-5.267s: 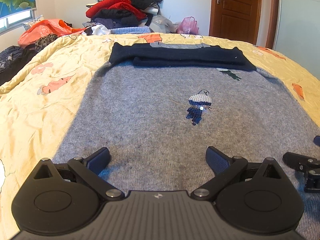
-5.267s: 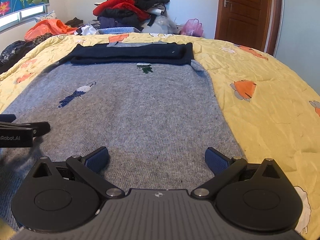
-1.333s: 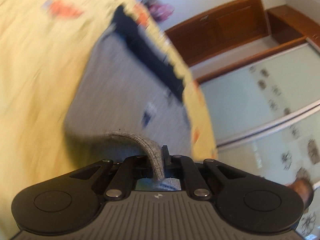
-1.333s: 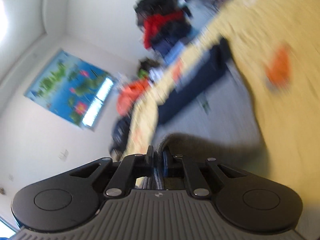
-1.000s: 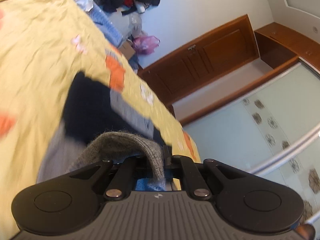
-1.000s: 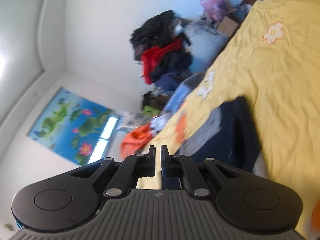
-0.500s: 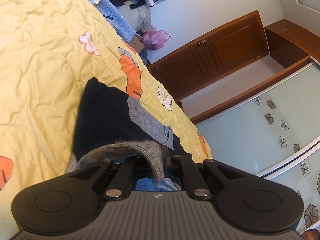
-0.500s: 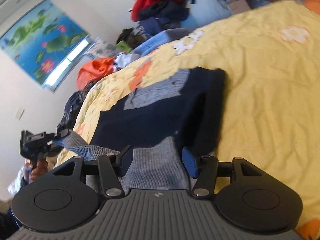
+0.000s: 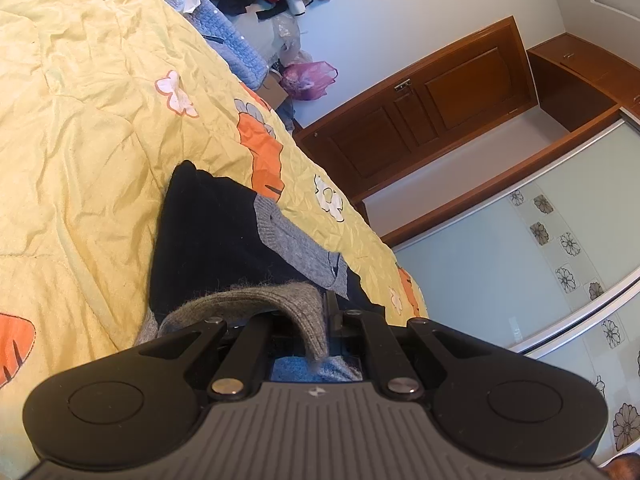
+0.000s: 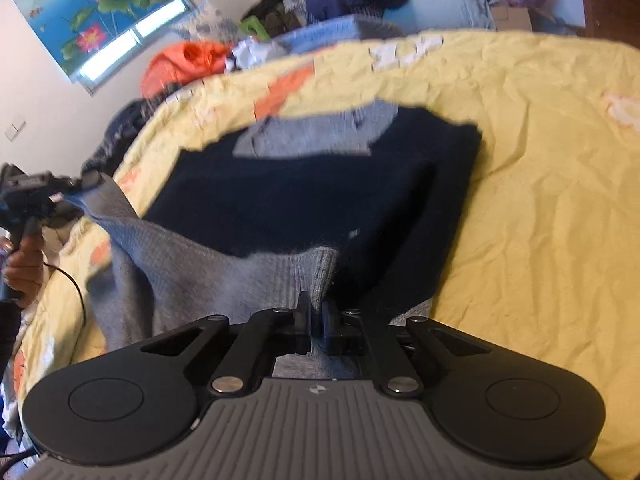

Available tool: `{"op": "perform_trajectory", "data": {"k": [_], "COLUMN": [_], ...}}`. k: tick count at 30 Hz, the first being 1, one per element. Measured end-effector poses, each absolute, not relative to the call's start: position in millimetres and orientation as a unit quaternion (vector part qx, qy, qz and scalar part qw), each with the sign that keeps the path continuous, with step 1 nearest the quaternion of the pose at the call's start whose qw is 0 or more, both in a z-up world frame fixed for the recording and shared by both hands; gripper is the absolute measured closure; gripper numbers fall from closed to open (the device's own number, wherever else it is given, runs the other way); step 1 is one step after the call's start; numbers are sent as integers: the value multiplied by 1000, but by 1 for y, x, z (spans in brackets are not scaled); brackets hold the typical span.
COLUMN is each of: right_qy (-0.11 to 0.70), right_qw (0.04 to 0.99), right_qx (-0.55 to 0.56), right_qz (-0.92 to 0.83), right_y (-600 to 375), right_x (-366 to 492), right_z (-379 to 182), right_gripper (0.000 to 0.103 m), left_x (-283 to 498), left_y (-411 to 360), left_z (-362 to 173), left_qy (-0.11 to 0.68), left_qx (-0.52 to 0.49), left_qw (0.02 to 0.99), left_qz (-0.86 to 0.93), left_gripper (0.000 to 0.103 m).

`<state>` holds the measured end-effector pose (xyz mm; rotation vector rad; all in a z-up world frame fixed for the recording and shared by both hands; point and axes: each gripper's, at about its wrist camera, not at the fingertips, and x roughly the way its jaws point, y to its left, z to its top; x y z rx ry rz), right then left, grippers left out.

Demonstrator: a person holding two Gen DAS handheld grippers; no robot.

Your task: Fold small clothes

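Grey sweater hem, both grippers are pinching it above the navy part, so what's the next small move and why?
Probably carry the hem forward a little more and lay it across the navy band. Both the left gripper and right gripper are shut on the grey sweater, whose lifted edge hangs just short of the folded navy section on the yellow quilt, so the fold looks unfinished.

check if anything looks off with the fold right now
Nothing looks damaged. The grey sweater hangs unevenly: the left gripper holds its hem corner high, the right gripper pinches its corner low over the navy sleeves.
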<state>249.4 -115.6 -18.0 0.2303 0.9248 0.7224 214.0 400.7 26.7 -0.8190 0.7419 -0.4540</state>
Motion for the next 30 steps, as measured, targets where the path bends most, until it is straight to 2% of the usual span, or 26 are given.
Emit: {"op": "perform_trajectory", "data": {"k": [5, 9, 13, 18, 21, 22, 23, 24, 25, 26, 28, 30], "right_qy": [363, 310, 334, 376, 366, 364, 359, 344, 324, 308, 292, 289], "right_qw": [852, 870, 866, 869, 873, 874, 878, 886, 896, 903, 910, 921], "right_qx": [181, 263, 298, 275, 283, 287, 287, 282, 273, 266, 250, 205], "right_qz": [332, 280, 222, 168, 153, 146, 138, 131, 133, 139, 157, 162], "right_y": [-153, -178, -183, -162, -153, -153, -152, -153, -154, -154, -153, -148], "right_x": [248, 285, 339, 371, 365, 361, 355, 347, 336, 326, 298, 271], "right_z": [10, 19, -6, -43, -48, -46, -42, -34, -24, -12, 5, 14], "right_gripper": [89, 89, 89, 88, 76, 54, 45, 39, 40, 40, 40, 40], "left_x": [206, 223, 271, 335, 350, 355, 358, 356, 347, 337, 312, 284], "left_y": [399, 399, 405, 403, 396, 397, 400, 404, 409, 415, 427, 432], "left_z": [40, 56, 56, 15, 3, 1, 3, 6, 13, 22, 41, 50], "left_qy": [328, 314, 312, 366, 375, 387, 396, 393, 369, 338, 296, 289], "left_qx": [-374, -359, -337, -306, -293, -301, -313, -327, -341, -351, -360, -353], "left_qw": [840, 852, 871, 872, 873, 865, 858, 855, 861, 870, 882, 888], "left_qz": [-218, -218, -174, -109, -105, -106, -99, -89, -82, -77, -71, -59], "left_gripper": [97, 97, 97, 97, 92, 82, 72, 43, 18, 7, 4, 4]}}
